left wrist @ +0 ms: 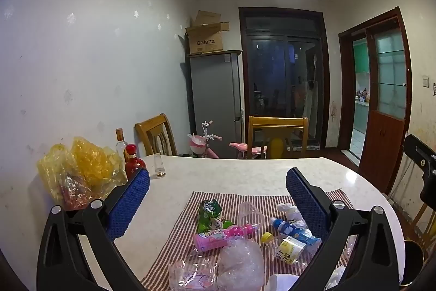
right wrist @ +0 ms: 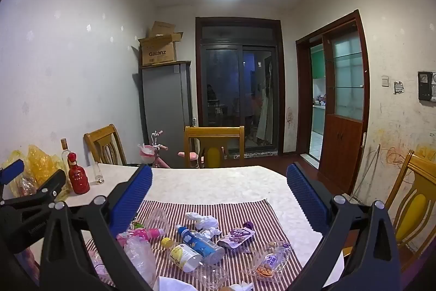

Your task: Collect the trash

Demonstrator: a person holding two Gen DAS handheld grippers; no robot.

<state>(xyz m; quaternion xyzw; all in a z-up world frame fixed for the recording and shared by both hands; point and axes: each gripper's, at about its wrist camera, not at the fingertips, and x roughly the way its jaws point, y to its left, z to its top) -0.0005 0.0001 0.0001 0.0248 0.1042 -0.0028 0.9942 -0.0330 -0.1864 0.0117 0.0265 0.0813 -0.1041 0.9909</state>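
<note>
Hovering wide-open grippers (left wrist: 218, 176) above seemingly scattered trash (right wrist: 201, 244)

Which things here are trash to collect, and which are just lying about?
Trash, on the striped mat: pink bottle, blue-capped bottle, green wrapper, purple pouch, crumpled tissue.

Lying about: red bottle, empty glass, yellow bags.

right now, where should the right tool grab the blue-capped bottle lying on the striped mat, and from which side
Probably across its labelled body, coming down from above. The blue-capped bottle lies on its side on the striped mat, cap pointing away to the left, so its round sides are exposed to the right tool, whose jaws stand wide open. A yellow-capped bottle lies close on its left, so place the fingers carefully.
</note>
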